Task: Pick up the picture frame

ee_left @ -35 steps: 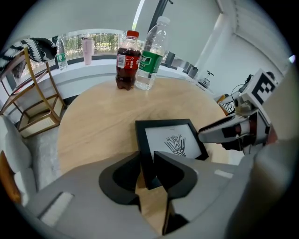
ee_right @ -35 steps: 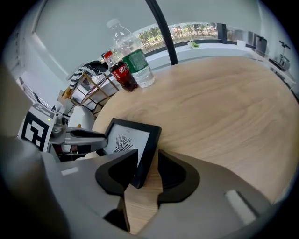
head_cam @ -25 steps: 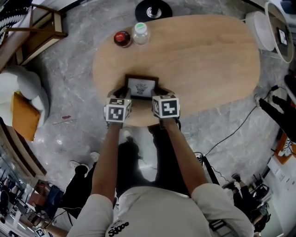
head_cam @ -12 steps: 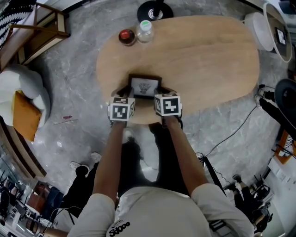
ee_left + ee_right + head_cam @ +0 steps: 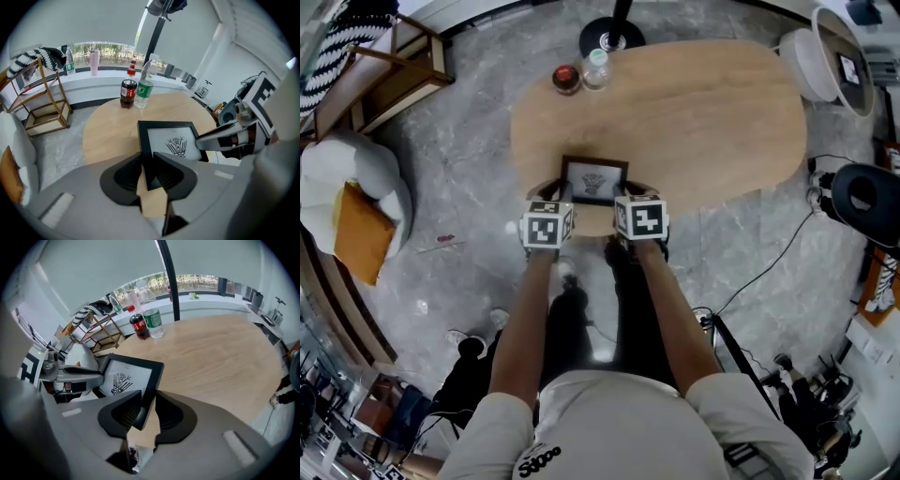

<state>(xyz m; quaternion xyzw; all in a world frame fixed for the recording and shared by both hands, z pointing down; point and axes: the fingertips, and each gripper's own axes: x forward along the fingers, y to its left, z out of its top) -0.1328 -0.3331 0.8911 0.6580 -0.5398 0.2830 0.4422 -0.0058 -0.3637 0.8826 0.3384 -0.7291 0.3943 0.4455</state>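
A black picture frame point(image 5: 594, 180) with a white plant print is held flat above the near edge of the oval wooden table point(image 5: 703, 112). My left gripper point(image 5: 551, 191) is shut on its near left corner, the edge pinched between the jaws point(image 5: 149, 173). My right gripper point(image 5: 633, 189) is shut on its near right corner point(image 5: 146, 411); its jaws have just been closing on that edge. The frame point(image 5: 171, 140) hangs between both grippers, with the table below it. From the right gripper view, the frame point(image 5: 126, 378) reaches left toward the other gripper.
A dark cola bottle point(image 5: 566, 79) and a clear water bottle point(image 5: 597, 67) stand at the table's far edge. A black lamp base point(image 5: 612, 37) sits behind them. A wooden rack point(image 5: 384, 66) and a white seat with an orange cushion point(image 5: 356, 202) are at the left; cables lie on the floor at right.
Both grippers have risen together with the picture frame, which has come up off the table. The table and bottles now look farther below.
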